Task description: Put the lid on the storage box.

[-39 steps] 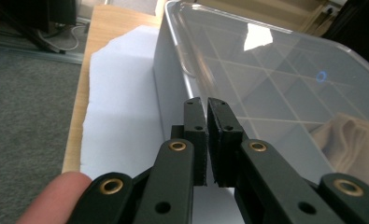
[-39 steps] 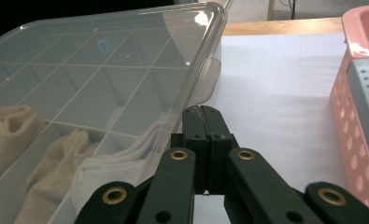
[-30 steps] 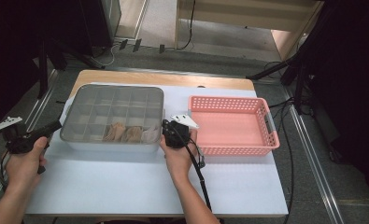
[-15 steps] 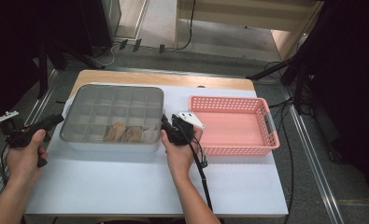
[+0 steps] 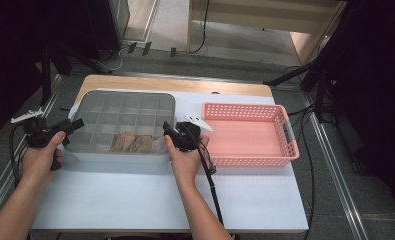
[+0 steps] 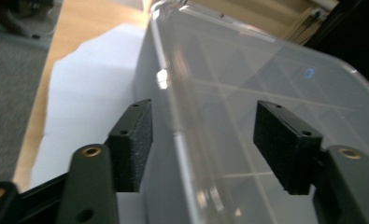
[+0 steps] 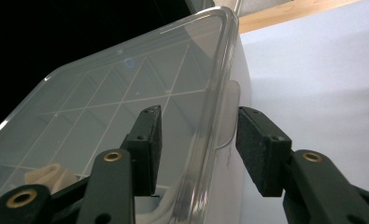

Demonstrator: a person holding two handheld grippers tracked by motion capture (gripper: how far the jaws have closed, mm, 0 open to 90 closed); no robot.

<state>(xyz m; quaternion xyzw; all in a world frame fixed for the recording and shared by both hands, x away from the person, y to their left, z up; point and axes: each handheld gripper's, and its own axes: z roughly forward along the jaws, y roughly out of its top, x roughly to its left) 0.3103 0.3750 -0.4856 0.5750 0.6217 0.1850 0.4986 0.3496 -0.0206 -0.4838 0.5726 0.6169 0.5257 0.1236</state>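
The compartment box (image 5: 122, 122) sits between the left gripper (image 5: 76, 125) and the right gripper (image 5: 168, 131), each with jaws just opened and straddling a side rim without pressing, apparently releasing or readying a two-handed lift.

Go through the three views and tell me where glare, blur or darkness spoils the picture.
High view: soft overall, black at the side edges, the table evenly lit. Left gripper view: bright glare on the clear box lid, everything blurred but the near jaws. Right gripper view: upper left corner black, the box rim streaked with reflections, the jaws sharp.
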